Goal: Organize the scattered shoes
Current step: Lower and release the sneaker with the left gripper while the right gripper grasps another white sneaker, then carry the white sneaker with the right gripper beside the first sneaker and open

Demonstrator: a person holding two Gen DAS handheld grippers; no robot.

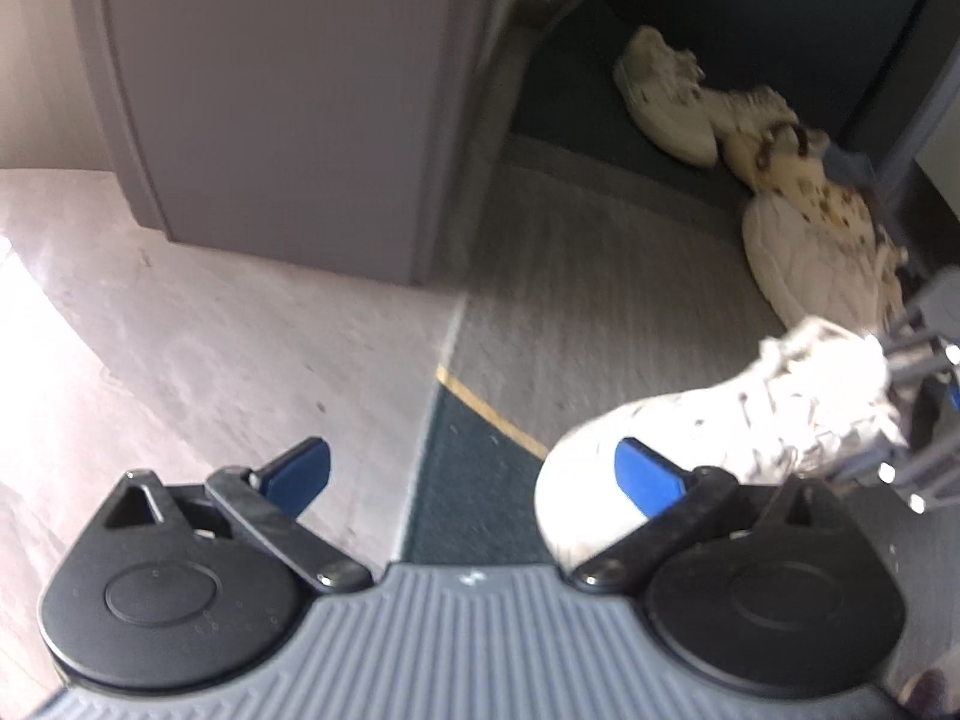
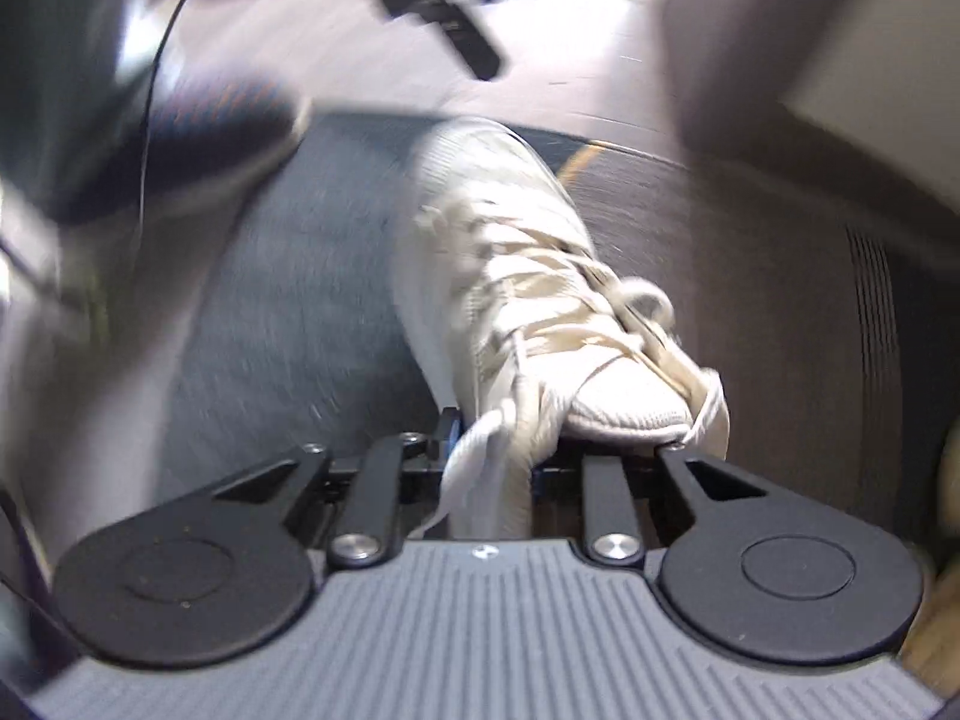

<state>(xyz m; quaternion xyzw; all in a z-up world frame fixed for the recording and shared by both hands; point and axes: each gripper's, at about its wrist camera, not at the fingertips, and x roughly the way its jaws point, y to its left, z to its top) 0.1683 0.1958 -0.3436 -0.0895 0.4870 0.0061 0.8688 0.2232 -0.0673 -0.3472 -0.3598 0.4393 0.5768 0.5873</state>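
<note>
White laced sneaker (image 2: 528, 276) carried by the right gripper (image 2: 504, 450), whose fingers are drawn close together and pinch the shoe at its collar, beside the tongue; the toe points away from the camera, over a dark mat (image 2: 288, 312). Both views are smeared, so it cannot be told whether the sole touches the mat. In the left wrist view the same sneaker (image 1: 708, 420) shows at lower right, with the right tool's rods at its heel end. The left gripper (image 1: 474, 468) stands spread wide with nothing between its blue pads, just left of the sneaker's toe and above the mat's yellow-striped edge. Beyond the sneaker, farther from the camera, three more light shoes lie in a loose line: a spotted shoe (image 1: 822, 252) nearest it, a second spotted shoe (image 1: 762, 132) behind that, and a cream sneaker (image 1: 660, 102) farthest back on a dark floor patch beside the grey cabinet (image 1: 288, 96). Judged step: transport of one shoe, either toward or away from the line; the frames do not settle which. The placing, when it comes, calls for the sole to be level and the toe aligned with the neighbouring shoes before the pinch is released; the loose laces may snag on the fingers.
</note>
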